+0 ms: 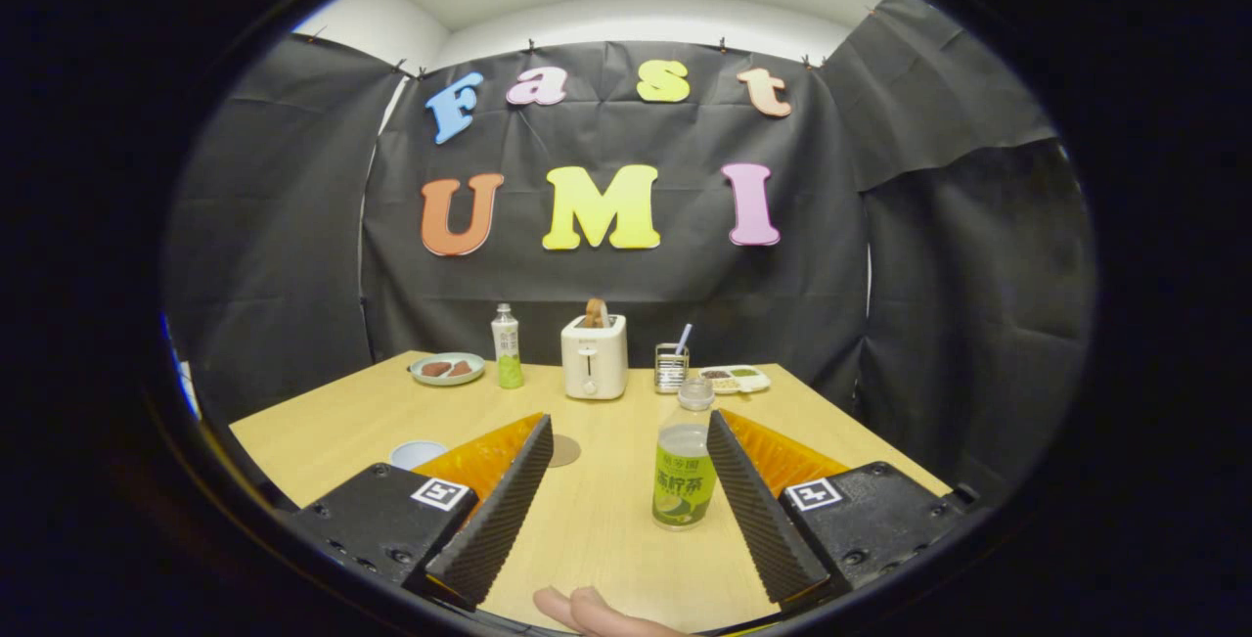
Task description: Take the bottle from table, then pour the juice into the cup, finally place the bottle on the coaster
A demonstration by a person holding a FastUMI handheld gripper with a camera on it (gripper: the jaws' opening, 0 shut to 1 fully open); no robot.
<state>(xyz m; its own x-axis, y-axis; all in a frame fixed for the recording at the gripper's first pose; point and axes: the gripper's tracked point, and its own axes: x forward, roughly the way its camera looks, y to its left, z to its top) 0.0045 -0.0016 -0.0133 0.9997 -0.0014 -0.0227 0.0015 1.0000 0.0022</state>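
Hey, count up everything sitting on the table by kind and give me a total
Bottles: 2, bottle between the open gripper fingers, far bottle
Toasters: 1, toaster
Plates: 1, green plate
Trays: 1, white tray
Graters: 1, metal grater
Cups: 1, cup
Coasters: 1, coaster
Total: 8

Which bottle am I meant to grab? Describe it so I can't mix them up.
On the wooden table, it is the near bottle, standing upright between the open gripper fingers, close against one of them. The other bottle stands far back between the plate and toaster.
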